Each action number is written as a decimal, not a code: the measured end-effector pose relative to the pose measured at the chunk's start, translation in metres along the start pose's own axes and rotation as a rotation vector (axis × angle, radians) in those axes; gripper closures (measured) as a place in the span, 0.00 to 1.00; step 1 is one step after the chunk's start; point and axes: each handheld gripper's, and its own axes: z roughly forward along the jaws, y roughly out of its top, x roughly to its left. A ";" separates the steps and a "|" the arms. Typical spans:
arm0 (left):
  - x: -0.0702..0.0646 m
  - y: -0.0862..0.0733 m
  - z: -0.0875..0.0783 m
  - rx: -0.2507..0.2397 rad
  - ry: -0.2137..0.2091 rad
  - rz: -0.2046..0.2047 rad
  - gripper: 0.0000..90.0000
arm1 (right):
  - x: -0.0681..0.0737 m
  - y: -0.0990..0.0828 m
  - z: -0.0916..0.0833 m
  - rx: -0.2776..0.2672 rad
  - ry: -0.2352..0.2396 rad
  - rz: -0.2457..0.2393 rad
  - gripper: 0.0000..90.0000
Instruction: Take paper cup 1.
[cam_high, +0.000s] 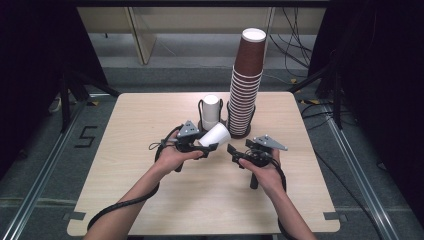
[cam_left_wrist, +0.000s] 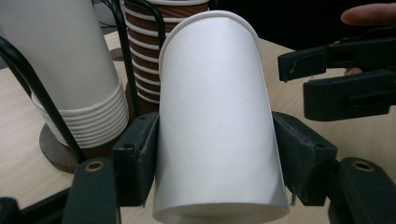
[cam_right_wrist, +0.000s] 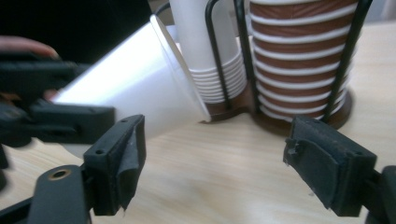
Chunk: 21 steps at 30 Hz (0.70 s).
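My left gripper (cam_high: 209, 146) is shut on a single white paper cup (cam_high: 216, 135), which lies tilted with its rim toward the cup holders. Its two pads squeeze the cup's sides (cam_left_wrist: 217, 121) near the base. To its right, my right gripper (cam_high: 233, 150) stands open, jaws wide apart (cam_right_wrist: 219, 158) with bare table between them. It points at the white cup (cam_right_wrist: 135, 93) from the side, a short way off and not touching it. The right gripper's jaws (cam_left_wrist: 299, 81) appear at the right edge of the left gripper view.
Behind the grippers, a tall stack of brown cups (cam_high: 246, 90) stands in a black wire holder. A shorter white cup stack (cam_high: 211, 110) sits in a second holder to its left. Both rest on a light wooden table (cam_high: 150, 190), with dark cables on the floor beyond.
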 end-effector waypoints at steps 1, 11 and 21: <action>0.000 -0.001 0.000 -0.003 -0.002 -0.004 0.39 | 0.000 0.001 0.000 0.010 0.014 0.028 0.22; -0.003 -0.003 0.000 -0.009 0.021 0.001 0.39 | 0.005 0.005 0.003 0.005 0.058 0.140 0.18; -0.004 -0.006 0.000 -0.041 0.042 0.026 0.39 | 0.012 0.012 0.007 0.012 0.089 0.252 0.17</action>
